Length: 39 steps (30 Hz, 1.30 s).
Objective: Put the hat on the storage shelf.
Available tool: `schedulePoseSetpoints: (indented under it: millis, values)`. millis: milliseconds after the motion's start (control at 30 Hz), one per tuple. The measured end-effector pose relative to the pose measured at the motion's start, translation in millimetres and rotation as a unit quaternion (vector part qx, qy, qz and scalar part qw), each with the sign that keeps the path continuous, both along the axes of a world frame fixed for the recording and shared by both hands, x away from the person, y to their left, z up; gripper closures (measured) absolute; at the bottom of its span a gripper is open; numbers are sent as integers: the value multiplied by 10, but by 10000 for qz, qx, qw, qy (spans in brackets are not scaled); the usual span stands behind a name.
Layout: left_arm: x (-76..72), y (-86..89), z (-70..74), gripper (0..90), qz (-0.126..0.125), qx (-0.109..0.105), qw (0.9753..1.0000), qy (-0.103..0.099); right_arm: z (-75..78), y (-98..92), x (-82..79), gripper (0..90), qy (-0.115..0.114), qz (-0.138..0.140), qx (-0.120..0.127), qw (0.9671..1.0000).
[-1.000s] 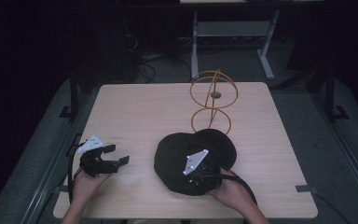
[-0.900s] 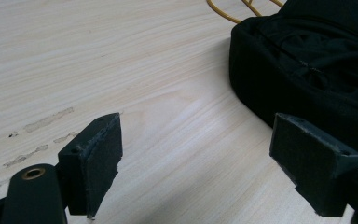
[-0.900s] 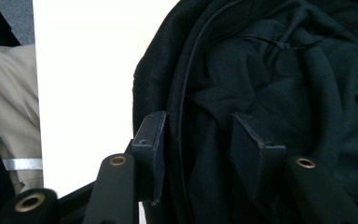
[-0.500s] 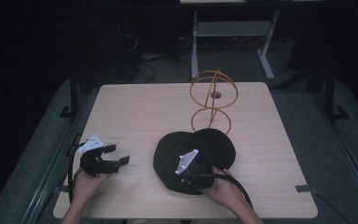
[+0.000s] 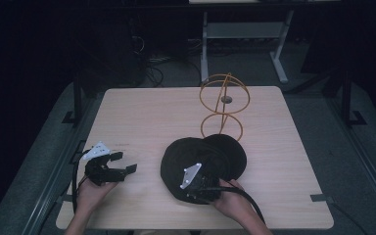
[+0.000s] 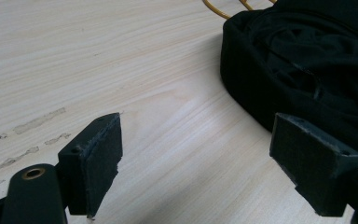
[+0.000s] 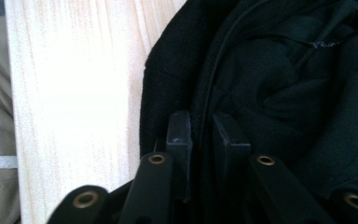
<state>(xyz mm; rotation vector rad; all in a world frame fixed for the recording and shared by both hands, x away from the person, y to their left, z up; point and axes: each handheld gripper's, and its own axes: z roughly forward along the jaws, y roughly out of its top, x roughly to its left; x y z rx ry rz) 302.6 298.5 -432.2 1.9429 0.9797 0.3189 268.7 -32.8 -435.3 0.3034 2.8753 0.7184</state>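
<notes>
Right gripper (image 7: 200, 133) pinches the near rim of the black fabric hat (image 5: 203, 161); keep that grip firm while lifting toward the gold wire stand (image 5: 223, 105). Left gripper (image 6: 196, 163) gapes empty beside the hat.

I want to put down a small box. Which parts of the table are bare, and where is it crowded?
The far left of the table, beyond the left gripper and left of the wire stand, is bare. So is the right strip beside the black hat. The near middle is crowded: the right gripper has its jaws closed on the hat's edge, the stand just behind.
</notes>
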Motion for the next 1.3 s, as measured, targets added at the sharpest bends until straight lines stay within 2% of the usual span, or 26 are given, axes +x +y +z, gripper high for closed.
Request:
schedulePoseSetpoints:
  millis: [167,300,433,467,500,567,600,667,733,933,1033,1100,1300]
  values:
    - [2,-1,2,167,-22,-22,10000,-2,16,-14,-2,816,-6,12,67,10000]
    - [6,-2,3,167,-70,-63,10000,-12,112,-82,15,822,50,-52,299,9995]
    - [-9,-24,34,167,-198,-315,9993,-27,269,-178,33,823,77,-92,610,9981]
    - [-9,-24,34,167,-198,-315,9993,-27,269,-178,33,823,77,-92,610,9981]
    - [-15,-57,49,167,-294,-358,9989,-58,388,-236,50,822,76,-137,838,9964]
    - [-25,-98,66,167,-409,-430,9982,-71,522,-297,67,822,43,-167,1058,9942]
    - [-28,-116,76,167,-480,-472,9977,-87,596,-333,68,820,69,-206,1236,9921]
    - [-41,-167,105,167,-596,-569,9965,-127,731,-402,78,820,112,-240,1486,9885]
    - [-61,-227,140,167,-694,-618,9955,-207,825,-450,86,819,115,-240,1614,9865]
    - [-123,-405,240,167,-1032,-575,9921,-416,976,-508,89,820,42,-228,1791,9836]
    - [-122,-493,304,167,-1165,-707,9895,-487,1034,-527,96,820,45,-200,1864,9823]
    - [-106,-553,333,167,-1252,-724,9882,-501,1076,-539,101,819,30,-177,1886,9819]
    - [-95,-721,355,166,-1477,-500,9857,-637,1198,-556,84,819,18,-140,1936,9810]
